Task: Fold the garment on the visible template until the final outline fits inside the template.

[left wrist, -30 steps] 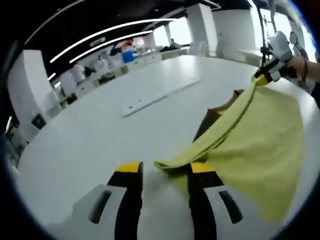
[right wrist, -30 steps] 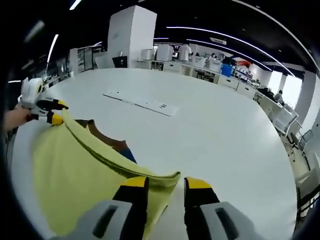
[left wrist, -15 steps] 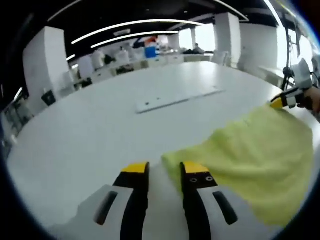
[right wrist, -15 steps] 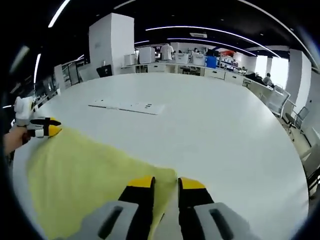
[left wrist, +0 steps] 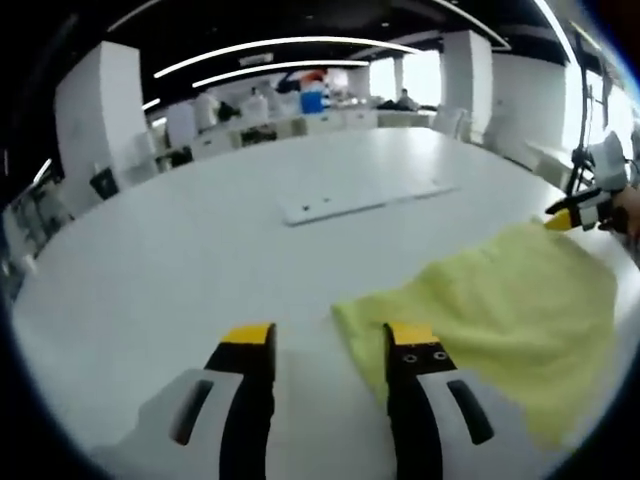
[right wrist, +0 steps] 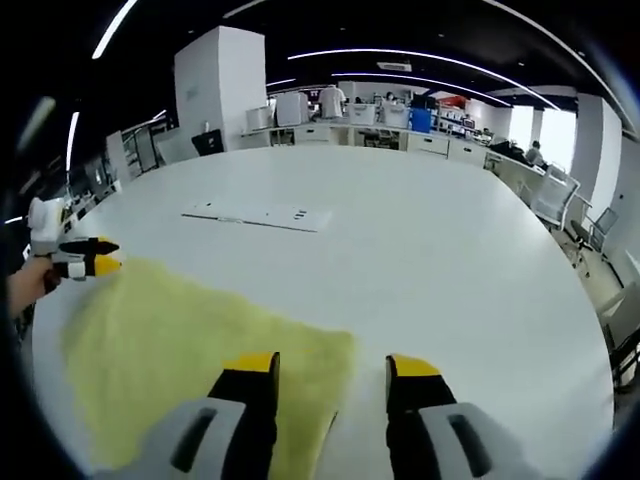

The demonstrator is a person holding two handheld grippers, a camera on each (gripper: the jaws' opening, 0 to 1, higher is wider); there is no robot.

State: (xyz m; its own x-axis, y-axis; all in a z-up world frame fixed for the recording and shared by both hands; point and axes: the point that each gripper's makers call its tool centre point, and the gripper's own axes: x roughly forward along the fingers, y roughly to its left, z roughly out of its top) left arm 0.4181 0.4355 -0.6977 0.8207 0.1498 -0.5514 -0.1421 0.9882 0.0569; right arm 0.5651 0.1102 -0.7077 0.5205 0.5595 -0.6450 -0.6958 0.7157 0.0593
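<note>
A yellow garment (left wrist: 500, 305) lies flat on the white table (left wrist: 200, 260), folded over. In the left gripper view its near corner rests just ahead of my left gripper (left wrist: 330, 338), whose jaws stand open with nothing between them. The right gripper (left wrist: 582, 208) shows at the garment's far corner, held by a hand. In the right gripper view the garment (right wrist: 180, 330) spreads to the left, and its corner lies between the open jaws of my right gripper (right wrist: 331, 368). The left gripper (right wrist: 92, 255) sits at the cloth's far left edge, its yellow tips apart. The garment hides whatever lies under it.
A flat white strip (left wrist: 368, 197) lies on the table beyond the garment, and the right gripper view also has that strip (right wrist: 258, 214). The table (right wrist: 450, 260) stretches wide to the right. Desks, white pillars and people stand far behind it.
The lifted yellow fold has come down flat on the table, covering the brown patch under it. Both grippers have opened and let go of the garment's corners.
</note>
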